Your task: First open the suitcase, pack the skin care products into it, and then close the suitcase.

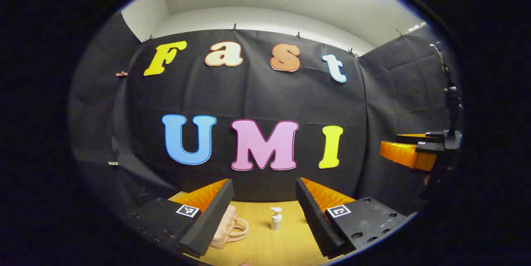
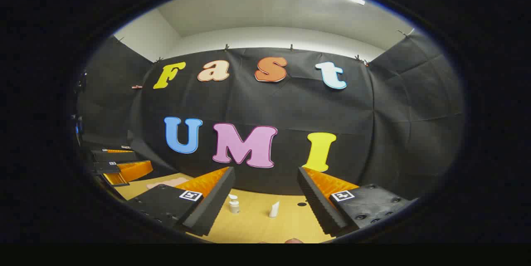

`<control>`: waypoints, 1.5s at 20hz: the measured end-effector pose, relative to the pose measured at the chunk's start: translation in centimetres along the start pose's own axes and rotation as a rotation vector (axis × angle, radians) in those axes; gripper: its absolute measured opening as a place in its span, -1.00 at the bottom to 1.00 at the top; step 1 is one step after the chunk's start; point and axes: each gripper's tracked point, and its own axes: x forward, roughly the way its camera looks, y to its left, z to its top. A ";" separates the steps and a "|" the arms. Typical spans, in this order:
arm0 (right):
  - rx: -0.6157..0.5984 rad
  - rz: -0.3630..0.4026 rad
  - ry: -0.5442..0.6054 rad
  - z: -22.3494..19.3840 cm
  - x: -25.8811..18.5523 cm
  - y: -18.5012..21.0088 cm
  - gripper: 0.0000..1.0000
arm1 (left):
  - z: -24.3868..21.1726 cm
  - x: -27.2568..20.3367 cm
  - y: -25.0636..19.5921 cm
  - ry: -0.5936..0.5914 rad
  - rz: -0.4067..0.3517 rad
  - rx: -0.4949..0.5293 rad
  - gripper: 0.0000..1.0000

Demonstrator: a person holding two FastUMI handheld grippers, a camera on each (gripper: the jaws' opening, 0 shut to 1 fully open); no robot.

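A small pink suitcase [image 1: 227, 229] lies shut on the wooden table [image 1: 265, 245], its handle toward the middle, partly hidden behind one of my left gripper's fingers. To its right stands a white pump bottle [image 1: 276, 219]. My left gripper [image 1: 263, 187] hovers open above the table's near side, nothing between its fingers. In the right gripper view the pump bottle [image 2: 234, 205] and a white tube [image 2: 274, 209] stand upright ahead of my open right gripper [image 2: 265, 176]. A pink patch of the suitcase [image 2: 168, 182] peeks out at the left.
The right gripper [image 1: 415, 153] shows at the far right of the left gripper view, raised. The left gripper [image 2: 122, 169] shows at the left edge of the right gripper view. A small dark hole [image 2: 302, 204] marks the table [image 2: 257, 226]. Black cloth walls close the booth behind.
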 end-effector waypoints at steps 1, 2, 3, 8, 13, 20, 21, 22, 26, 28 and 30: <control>0.003 0.001 -0.003 0.0 0.0 -0.1 0.93 | -0.1 0.0 0.2 0.003 0.006 0.000 0.92; 0.005 0.002 -0.006 0.1 0.0 0.0 0.93 | -0.3 0.0 0.2 0.009 0.007 -0.002 0.92; 0.007 0.004 -0.007 0.0 0.2 0.0 0.93 | -0.4 -0.1 0.2 0.015 0.006 -0.003 0.92; 0.017 0.019 0.002 -0.5 0.3 0.6 0.93 | -0.3 -0.5 1.0 0.018 0.026 0.021 0.92; 0.028 0.027 0.015 -0.9 0.4 1.1 0.93 | 0.3 -0.5 1.4 0.015 0.039 0.037 0.91; 0.023 0.028 0.040 -1.8 0.3 1.2 0.93 | -2.5 0.5 1.5 0.085 0.017 0.022 0.92; 0.022 0.024 0.040 -1.9 0.4 1.1 0.93 | -3.8 1.0 1.1 0.122 -0.007 -0.001 0.92; 0.020 0.020 0.039 -1.9 0.4 1.0 0.93 | -5.8 1.4 1.1 0.172 -0.019 -0.018 0.92; -0.006 0.009 0.056 -2.6 0.3 0.8 0.93 | -12.7 3.4 2.1 0.344 -0.058 0.043 0.92; -0.027 -0.009 0.061 -3.0 0.2 0.2 0.93 | -14.8 4.4 3.0 0.391 -0.058 0.071 0.92; -0.035 -0.033 0.075 -3.7 0.3 -0.3 0.93 | -16.6 5.7 3.2 0.431 -0.083 0.067 0.93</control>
